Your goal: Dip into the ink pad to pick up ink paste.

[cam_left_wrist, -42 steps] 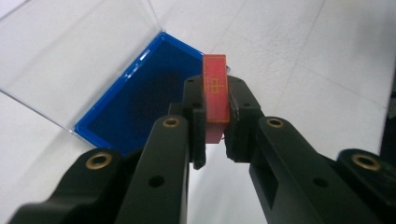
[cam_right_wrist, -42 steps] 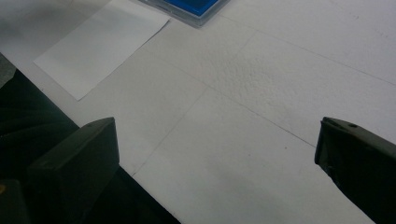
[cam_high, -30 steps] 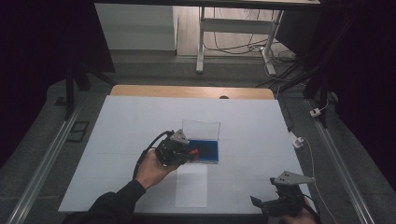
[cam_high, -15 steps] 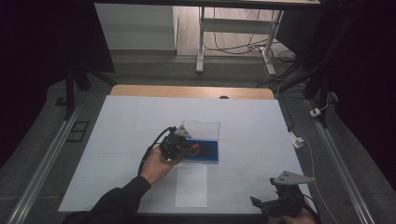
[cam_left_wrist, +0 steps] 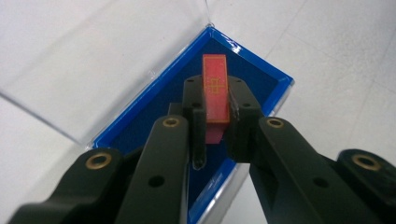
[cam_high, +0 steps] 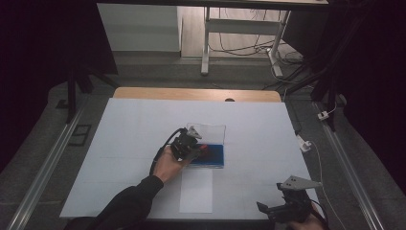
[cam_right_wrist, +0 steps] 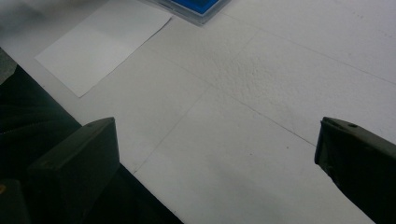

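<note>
Left gripper [cam_high: 197, 149] over blue case [cam_high: 209, 156]

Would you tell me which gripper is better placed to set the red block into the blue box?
Left gripper: it grips the red block above the blue box.

Left gripper [cam_high: 197, 146], held in the left hand [cam_high: 167, 163], jaws clamped tight, forearm extended forward. Right gripper [cam_high: 287, 207] low at near edge, jaws wide apart.

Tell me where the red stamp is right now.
The red stamp is clamped between the fingers of the left gripper, held over the dark pad of the open blue case near the table's middle in the high view.
</note>
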